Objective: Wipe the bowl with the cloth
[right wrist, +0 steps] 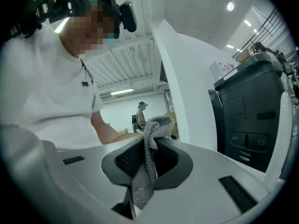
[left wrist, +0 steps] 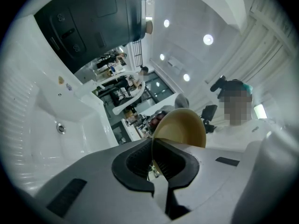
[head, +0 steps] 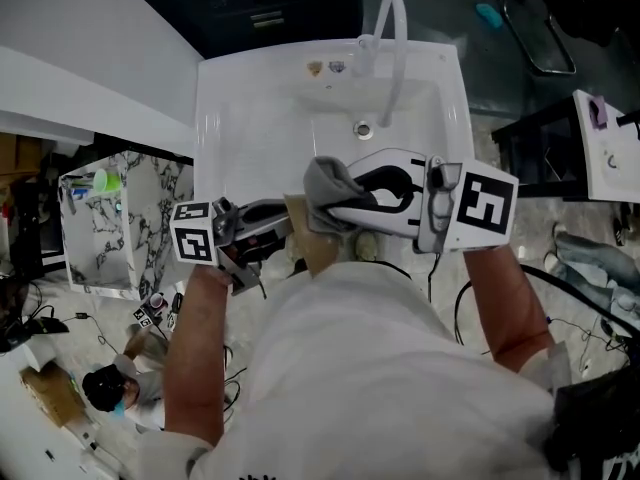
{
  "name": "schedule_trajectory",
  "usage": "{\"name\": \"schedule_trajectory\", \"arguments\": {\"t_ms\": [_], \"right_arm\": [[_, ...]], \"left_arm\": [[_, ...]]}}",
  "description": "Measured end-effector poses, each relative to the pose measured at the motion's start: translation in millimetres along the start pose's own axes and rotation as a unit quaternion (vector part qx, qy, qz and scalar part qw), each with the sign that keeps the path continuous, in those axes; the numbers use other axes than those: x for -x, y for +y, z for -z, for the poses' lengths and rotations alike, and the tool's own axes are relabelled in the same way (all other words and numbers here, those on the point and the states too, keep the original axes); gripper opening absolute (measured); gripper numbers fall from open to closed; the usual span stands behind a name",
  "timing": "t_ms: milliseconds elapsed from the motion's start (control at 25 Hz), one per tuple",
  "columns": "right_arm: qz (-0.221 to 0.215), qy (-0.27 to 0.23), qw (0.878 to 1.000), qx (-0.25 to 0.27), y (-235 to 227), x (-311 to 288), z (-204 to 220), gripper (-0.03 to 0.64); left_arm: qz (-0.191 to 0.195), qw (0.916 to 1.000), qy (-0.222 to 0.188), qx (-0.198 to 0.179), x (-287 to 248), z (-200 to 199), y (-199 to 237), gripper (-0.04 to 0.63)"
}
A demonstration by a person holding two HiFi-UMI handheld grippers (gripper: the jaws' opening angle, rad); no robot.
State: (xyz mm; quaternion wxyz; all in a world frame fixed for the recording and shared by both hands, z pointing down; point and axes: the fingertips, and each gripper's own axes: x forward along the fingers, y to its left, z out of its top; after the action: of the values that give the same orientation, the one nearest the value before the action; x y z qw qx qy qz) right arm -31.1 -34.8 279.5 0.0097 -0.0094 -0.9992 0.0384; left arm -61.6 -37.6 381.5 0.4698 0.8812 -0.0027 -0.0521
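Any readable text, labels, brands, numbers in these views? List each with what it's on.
No legible text anywhere.
Marker cubes: square coded patterns only, no letters.
Shirt emblem: small black logo, too small to read.
Black machine: panel marks too blurred to read.

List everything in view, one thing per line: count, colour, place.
Bowl: one, tan, gripped by its rim in the left tongs.
Cloth: one, grey, clamped in the right tongs.
Sink: one, white, in front of the person.
Tap: one, white, at the sink's back.
Drain: one, metal, in the basin.
Cabinet: one, marbled white, left of the sink.
Machine: one, dark grey, beyond the sink.
Left tongs: one, white, shut on the bowl.
Right tongs: one, white, shut on the cloth.
Arms: two, bare, below white sleeves.
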Motion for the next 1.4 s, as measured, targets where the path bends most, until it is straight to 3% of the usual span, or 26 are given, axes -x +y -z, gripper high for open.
{"name": "schedule_trajectory", "arguments": {"t_ms": [360,880,1080,1400], "right_arm": [[0.041,-0.010,0.998,-0.036,-24,-7,10,0.046],[0.053,0.025,0.996,-0.065,-22,-9,48,0.044],[0.039,0.047,0.995,-0.075,-9,-10,62,0.046],[-0.012,0.064,0.995,-0.077,24,-11,71,0.046]], "left_arm": [[0.042,0.9989,0.006,-0.017,-13,-2,-23,0.018],[0.046,0.9977,-0.041,-0.027,-6,-18,-29,0.018],[0.031,0.9960,-0.082,-0.020,3,-32,-22,0.018],[0.013,0.9945,-0.102,-0.016,15,-36,-13,0.018]]}}
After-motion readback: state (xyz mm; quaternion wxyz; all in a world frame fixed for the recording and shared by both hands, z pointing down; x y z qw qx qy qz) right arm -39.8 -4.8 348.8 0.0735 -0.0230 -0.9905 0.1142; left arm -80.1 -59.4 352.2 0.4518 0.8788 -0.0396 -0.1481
